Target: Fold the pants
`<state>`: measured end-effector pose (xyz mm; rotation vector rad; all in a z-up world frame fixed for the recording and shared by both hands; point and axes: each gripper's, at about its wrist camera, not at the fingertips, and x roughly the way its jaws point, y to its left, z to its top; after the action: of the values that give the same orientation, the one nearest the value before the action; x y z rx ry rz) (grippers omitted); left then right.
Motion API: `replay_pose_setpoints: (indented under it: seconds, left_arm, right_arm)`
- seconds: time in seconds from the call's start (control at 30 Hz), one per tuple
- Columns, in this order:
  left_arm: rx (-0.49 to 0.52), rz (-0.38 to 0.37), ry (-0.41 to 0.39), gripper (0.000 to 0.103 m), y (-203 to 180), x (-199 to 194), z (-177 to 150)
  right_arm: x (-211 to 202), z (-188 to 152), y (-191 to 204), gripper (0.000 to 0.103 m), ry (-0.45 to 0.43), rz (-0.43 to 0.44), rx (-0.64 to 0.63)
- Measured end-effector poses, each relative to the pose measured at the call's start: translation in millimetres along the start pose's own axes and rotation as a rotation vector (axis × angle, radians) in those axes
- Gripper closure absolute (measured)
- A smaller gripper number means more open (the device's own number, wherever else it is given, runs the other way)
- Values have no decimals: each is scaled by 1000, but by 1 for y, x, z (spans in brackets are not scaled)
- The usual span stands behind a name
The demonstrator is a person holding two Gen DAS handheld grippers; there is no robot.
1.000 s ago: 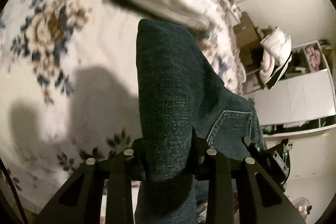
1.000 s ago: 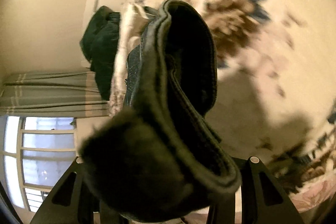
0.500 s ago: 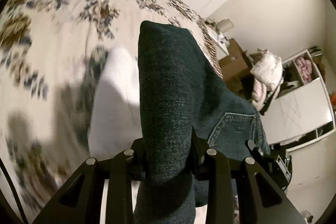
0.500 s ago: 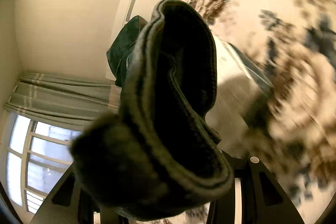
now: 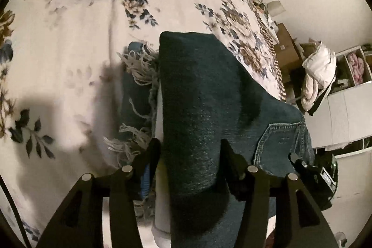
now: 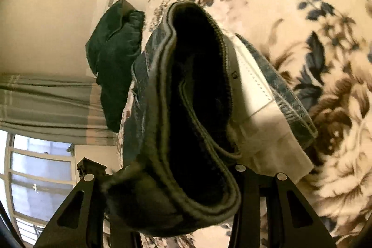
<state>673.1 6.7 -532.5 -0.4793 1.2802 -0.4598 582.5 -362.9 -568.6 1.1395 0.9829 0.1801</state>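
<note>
Dark blue jeans [image 5: 204,108] hang over a floral bedspread [image 5: 69,22]. My left gripper [image 5: 189,150] is shut on a thick fold of the denim; a back pocket [image 5: 276,141] shows to its right and frayed leg hems [image 5: 139,71] lie on the bed to its left. My right gripper [image 6: 186,178] is shut on a bunched fold at the waistband [image 6: 197,108], with a white pocket lining [image 6: 258,97] hanging out on the right. The fingertips of both grippers are hidden by cloth.
A dark green pillow [image 6: 114,62] lies at the head of the bed by the wall. Cardboard boxes [image 5: 286,48], a white bundle [image 5: 318,71] and white shelves [image 5: 348,113] stand beyond the bed's right edge. A window and curtain [image 6: 46,94] are at the left.
Both grippers have swung over the bed with the jeans. The white folded stack has left the left view, and the frayed hems now lie on the bedspread below.
</note>
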Motion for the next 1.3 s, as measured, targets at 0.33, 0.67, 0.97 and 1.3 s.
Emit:
replay_pose_setpoints:
  seconds: [0.33, 0.67, 0.97, 1.3]
  left_arm:
    - [172, 304, -70, 35, -51, -27, -28]
    - [227, 489, -137, 6, -89, -30, -67]
    - [226, 512, -194, 6, -131, -73, -95]
    - [237, 531, -242, 6, -194, -153, -147]
  right_arm:
    - [-15, 5, 35, 10, 43, -327, -154]
    - [-43, -59, 113, 7, -57, -807, -615]
    - [-92, -107, 145, 7, -72, -833, -660]
    - [-191, -147, 198, 7, -125, -810, -698]
